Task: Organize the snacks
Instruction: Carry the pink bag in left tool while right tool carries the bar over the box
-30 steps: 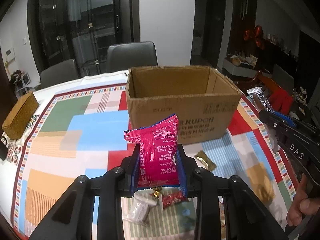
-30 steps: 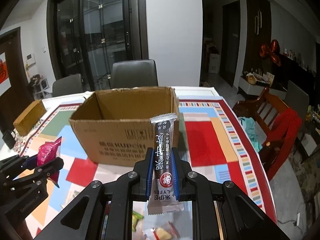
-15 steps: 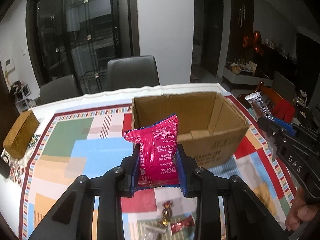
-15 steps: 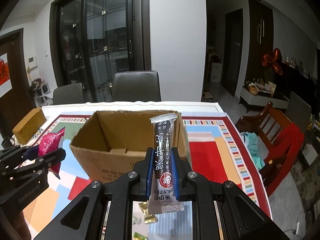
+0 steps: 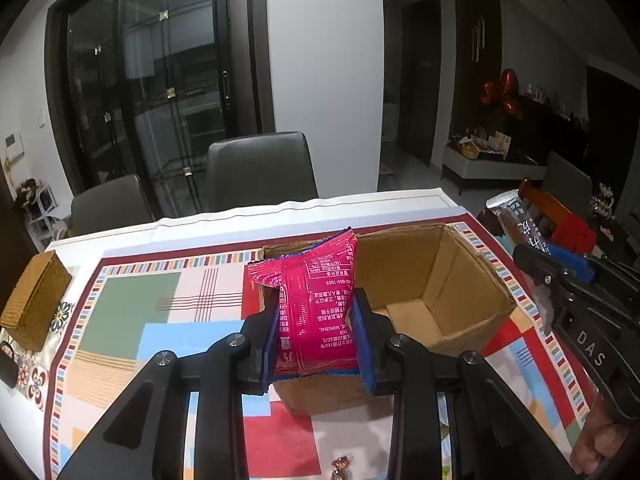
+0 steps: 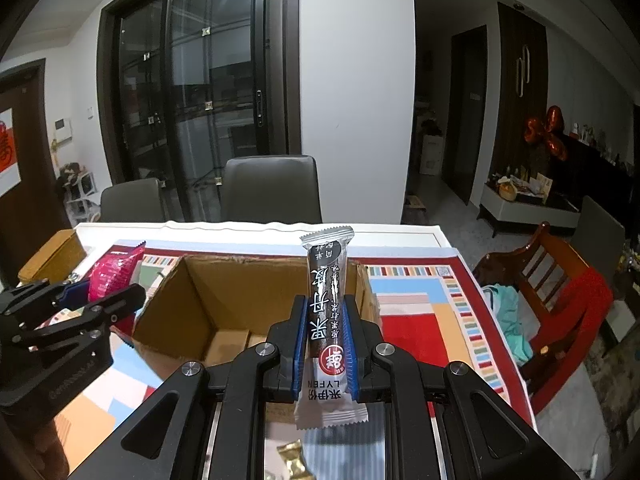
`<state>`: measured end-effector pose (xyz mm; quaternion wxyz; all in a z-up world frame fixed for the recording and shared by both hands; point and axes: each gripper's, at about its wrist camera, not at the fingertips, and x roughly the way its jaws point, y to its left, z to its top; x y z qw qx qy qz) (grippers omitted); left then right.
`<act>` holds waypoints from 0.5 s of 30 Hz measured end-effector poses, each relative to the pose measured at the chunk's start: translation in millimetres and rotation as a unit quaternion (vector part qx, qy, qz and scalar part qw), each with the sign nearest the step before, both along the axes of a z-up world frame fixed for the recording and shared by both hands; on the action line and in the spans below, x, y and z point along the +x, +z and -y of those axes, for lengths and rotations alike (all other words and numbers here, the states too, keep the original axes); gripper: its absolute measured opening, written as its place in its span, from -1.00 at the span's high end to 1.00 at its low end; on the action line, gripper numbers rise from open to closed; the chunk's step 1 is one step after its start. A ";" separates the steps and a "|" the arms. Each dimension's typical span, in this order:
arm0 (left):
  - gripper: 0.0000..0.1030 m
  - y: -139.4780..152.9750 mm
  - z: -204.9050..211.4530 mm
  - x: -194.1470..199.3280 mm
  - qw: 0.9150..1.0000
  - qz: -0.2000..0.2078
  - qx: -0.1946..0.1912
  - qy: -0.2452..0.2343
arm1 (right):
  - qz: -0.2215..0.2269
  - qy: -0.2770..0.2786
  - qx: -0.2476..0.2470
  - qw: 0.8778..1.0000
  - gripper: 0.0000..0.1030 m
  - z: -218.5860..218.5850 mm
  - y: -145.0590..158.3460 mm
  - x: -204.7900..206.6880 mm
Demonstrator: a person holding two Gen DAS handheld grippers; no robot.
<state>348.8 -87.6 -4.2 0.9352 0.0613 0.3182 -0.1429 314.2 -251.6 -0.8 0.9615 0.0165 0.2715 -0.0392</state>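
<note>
Your left tool (image 5: 318, 334) clamps the pink snack packet (image 5: 316, 304) by its lower half; the packet stands upright, long axis vertical, above the near left corner of the open cardboard box (image 5: 436, 300) on the desk (image 5: 132, 320). Your right tool (image 6: 324, 344) is closed on the slim dark snack bar (image 6: 326, 312), also upright, its sealed top end pointing up, over the box's near wall. Both tools point forward and angle downward toward the box. A wrapped candy (image 6: 292, 458) lies on the desk nearer to you.
</note>
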 end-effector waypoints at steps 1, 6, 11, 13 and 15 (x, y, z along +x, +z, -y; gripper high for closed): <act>0.37 -1.5 0.1 4.0 1.000 -0.002 -0.001 0.001 | -0.001 0.000 0.000 1.000 0.66 -0.2 -0.3 2.2; 0.37 -9.4 0.5 21.9 1.000 -0.021 -0.012 -0.002 | -0.011 -0.001 0.000 1.000 0.66 -1.8 -6.0 17.2; 0.37 -15.8 2.8 36.6 1.000 -0.027 -0.011 -0.005 | -0.024 -0.003 0.006 1.000 0.66 -2.6 -14.1 31.0; 0.37 -16.7 2.9 38.4 1.000 -0.027 -0.012 -0.005 | -0.028 -0.002 0.005 1.000 0.66 -1.7 -18.1 34.7; 0.37 -17.4 3.0 41.3 1.000 -0.026 -0.010 -0.003 | -0.033 0.000 0.002 0.999 0.66 -2.5 -22.3 38.8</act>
